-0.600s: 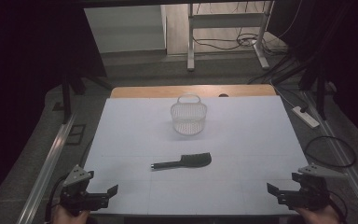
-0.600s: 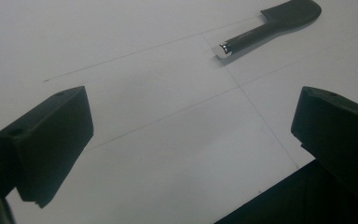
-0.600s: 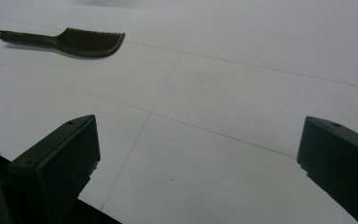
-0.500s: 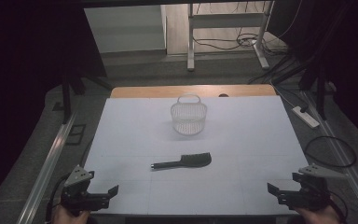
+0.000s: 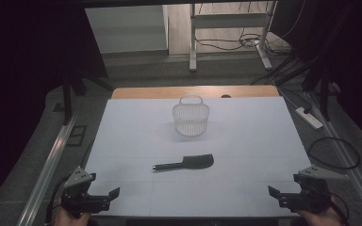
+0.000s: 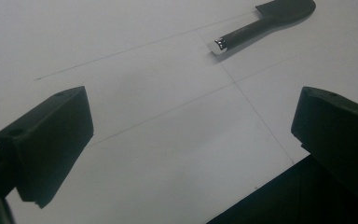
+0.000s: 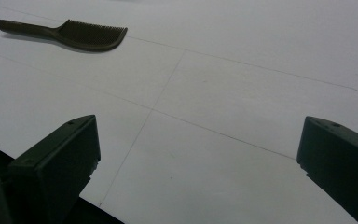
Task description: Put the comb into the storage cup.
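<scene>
In a dim room, on a white table, we had yet to begin: our left gripper and right gripper waited wide and empty at the near edge, well apart from the black comb lying mid-table before the white basket.
</scene>
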The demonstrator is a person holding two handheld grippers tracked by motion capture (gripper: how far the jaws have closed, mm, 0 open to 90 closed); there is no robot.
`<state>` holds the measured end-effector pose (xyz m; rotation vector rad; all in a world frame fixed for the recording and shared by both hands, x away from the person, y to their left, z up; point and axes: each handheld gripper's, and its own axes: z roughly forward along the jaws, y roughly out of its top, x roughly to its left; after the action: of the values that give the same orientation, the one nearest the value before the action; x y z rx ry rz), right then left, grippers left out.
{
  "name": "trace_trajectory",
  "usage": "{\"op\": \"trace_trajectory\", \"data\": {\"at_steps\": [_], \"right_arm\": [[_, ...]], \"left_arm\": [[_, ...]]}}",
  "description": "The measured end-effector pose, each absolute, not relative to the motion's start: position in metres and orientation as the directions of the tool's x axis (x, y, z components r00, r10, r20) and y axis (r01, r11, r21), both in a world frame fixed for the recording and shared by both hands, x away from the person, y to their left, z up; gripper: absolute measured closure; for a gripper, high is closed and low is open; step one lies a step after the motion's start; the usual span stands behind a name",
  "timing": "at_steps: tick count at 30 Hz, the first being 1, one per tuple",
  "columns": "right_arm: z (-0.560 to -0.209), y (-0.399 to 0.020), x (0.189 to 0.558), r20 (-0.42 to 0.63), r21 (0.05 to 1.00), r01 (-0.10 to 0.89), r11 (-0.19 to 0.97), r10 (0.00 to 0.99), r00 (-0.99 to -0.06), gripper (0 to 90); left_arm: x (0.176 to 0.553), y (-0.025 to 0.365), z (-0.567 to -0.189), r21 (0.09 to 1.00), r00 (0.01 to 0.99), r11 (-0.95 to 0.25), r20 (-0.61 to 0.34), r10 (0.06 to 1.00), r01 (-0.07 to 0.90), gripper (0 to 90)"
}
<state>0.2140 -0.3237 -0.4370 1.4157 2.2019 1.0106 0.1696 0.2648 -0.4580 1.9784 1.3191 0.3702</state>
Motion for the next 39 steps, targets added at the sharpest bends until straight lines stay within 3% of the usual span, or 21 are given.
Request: {"op": "trace_trajectory", "data": {"at_steps": [21,39], "right_arm": [[-0.437,-0.32,0.215,0.072,0.71,0.642,0.29,0.877,-0.475,0.4],[-0.437,-0.319,0.215,0.066,0.712,0.636,0.298,0.873,-0.483,0.6]], "left_arm": [[0.18,0.258,-0.454,0.701,0.487,-0.262,-0.139,0.862,0.663,0.0],[0.21,0.249,-0.454,0.709,0.533,-0.282,-0.156,0.832,0.647,0.0]]}}
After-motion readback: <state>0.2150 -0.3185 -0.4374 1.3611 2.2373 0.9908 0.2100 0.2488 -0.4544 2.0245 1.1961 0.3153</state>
